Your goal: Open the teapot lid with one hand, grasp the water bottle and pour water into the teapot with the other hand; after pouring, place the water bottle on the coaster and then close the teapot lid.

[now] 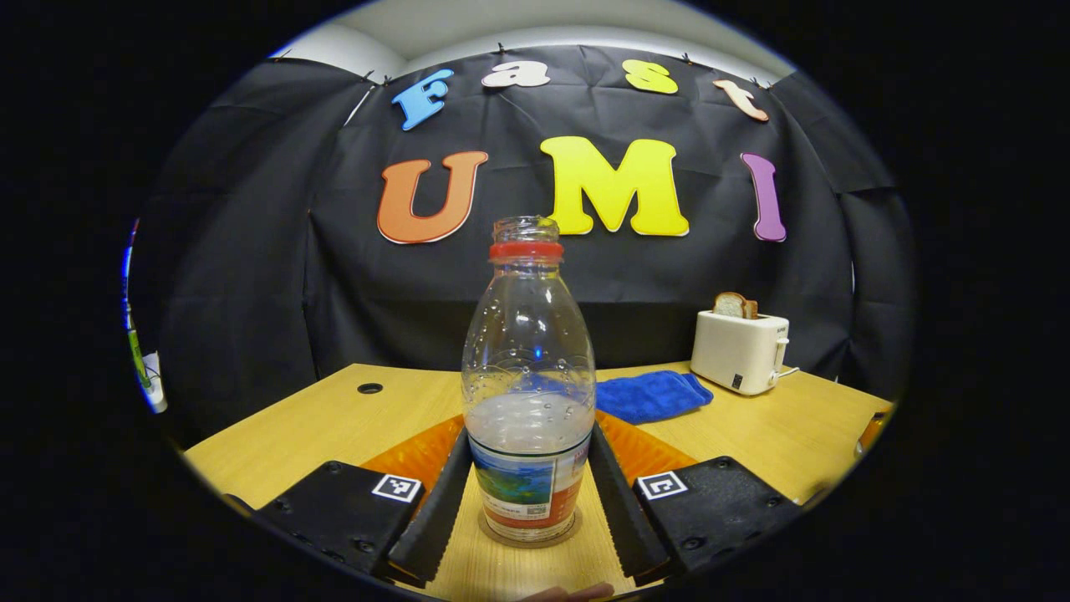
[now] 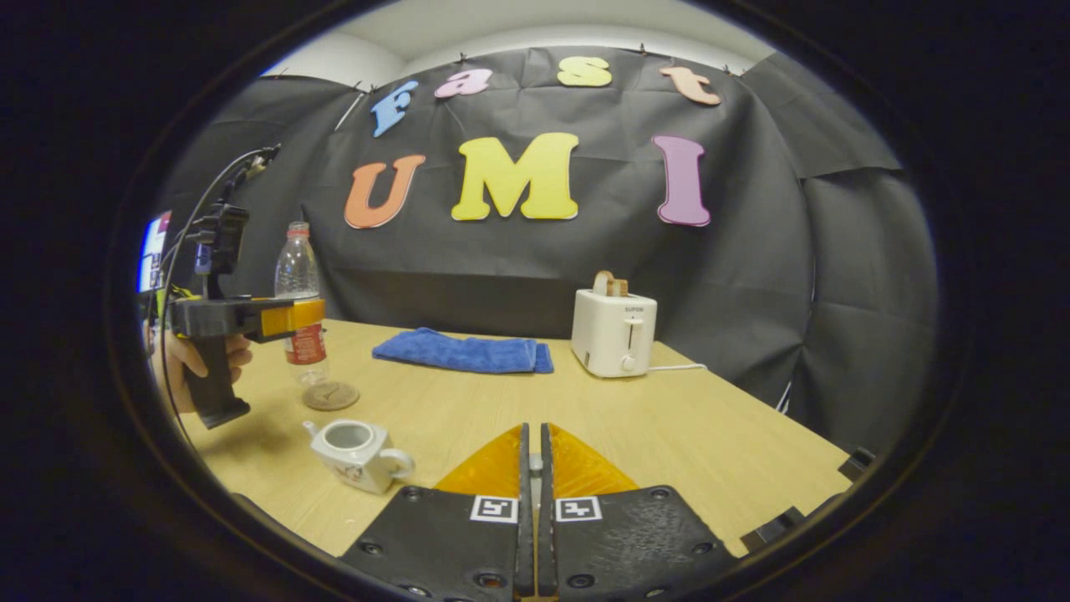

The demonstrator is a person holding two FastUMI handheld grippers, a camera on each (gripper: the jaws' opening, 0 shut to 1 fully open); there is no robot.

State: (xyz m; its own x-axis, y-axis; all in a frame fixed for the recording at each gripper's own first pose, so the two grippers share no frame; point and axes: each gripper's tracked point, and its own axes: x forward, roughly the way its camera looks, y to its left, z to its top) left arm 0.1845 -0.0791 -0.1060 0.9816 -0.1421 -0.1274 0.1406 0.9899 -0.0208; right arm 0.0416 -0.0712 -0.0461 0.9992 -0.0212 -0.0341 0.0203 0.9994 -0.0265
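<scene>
1. Left gripper (image 1: 528, 493) fingers press both sides of the upright water bottle (image 1: 528, 393), just above the coaster (image 2: 330, 395).
2. Right gripper (image 2: 532, 468) fingers are pinched together; the lidless teapot (image 2: 358, 452) sits on the table (image 2: 669, 435) nearby.

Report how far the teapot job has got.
Done: the teapot is open. Pouring looks finished, since the bottle stands upright at the coaster, though I can't make out water in the pot. In hand: the left gripper clamps the bottle. Left: release it, then close the teapot; the right gripper pinches something pale, likely the lid.
</scene>
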